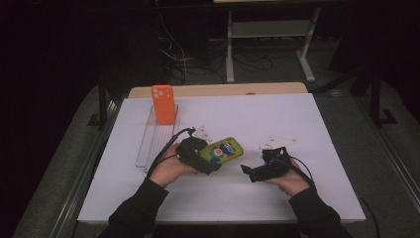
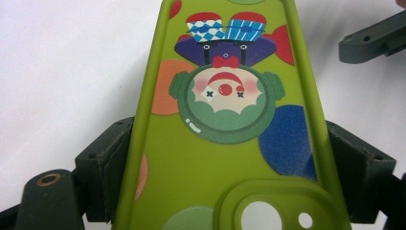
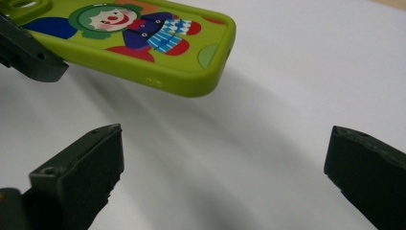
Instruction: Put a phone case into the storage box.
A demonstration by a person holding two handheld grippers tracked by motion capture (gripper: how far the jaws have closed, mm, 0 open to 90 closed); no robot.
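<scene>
While left gripper (image 1: 210, 166) jaws clamp smooth green rubbery phone case (image 1: 222, 150), right gripper (image 1: 246, 170) jaws gape wide.

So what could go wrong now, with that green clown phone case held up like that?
The left hand-held gripper pinches the green case only by its camera end, so the long free end could sag or slip out. The open right hand-held gripper sits close beneath it and might knock it loose. A dropped case could skid toward the clear tray holding the orange case.
</scene>
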